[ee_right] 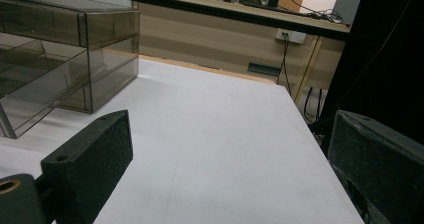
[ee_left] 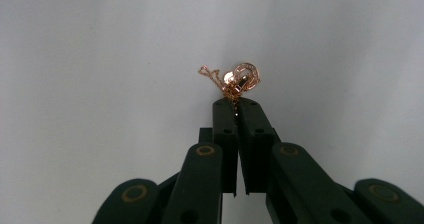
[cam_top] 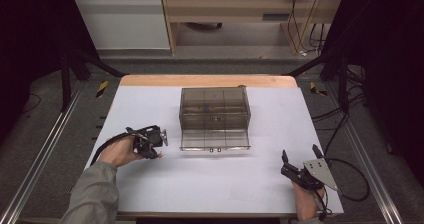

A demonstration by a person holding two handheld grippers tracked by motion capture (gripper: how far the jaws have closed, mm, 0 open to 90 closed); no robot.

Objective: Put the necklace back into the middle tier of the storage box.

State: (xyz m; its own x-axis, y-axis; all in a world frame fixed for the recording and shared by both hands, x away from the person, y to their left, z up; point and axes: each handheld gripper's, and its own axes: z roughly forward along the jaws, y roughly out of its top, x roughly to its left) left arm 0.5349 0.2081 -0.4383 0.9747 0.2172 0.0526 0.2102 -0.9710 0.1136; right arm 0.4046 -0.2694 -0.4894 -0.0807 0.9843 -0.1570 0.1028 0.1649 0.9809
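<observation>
A rose-gold necklace (ee_left: 235,80), a thin chain bunched with a ring-shaped pendant, is pinched at the tip of my left gripper (ee_left: 236,104), whose jaws are shut on it just above the white table. In the high view the left gripper (cam_top: 159,151) is at the table's left, pointing down, with the necklace (cam_top: 160,155) a tiny glint beneath it. A smoky clear plastic box (cam_top: 215,115) with compartments stands in the middle, its lower drawer pulled out toward me. My right gripper (cam_top: 300,155) rests at the front right, jaws wide apart and empty, pointing away from me.
The white table top (cam_top: 220,179) has a wooden strip along its far edge. In the right gripper view the box (ee_right: 60,59) is at the left and the table's right edge (ee_right: 320,149) runs close by. Cables lie on the floor to the right.
</observation>
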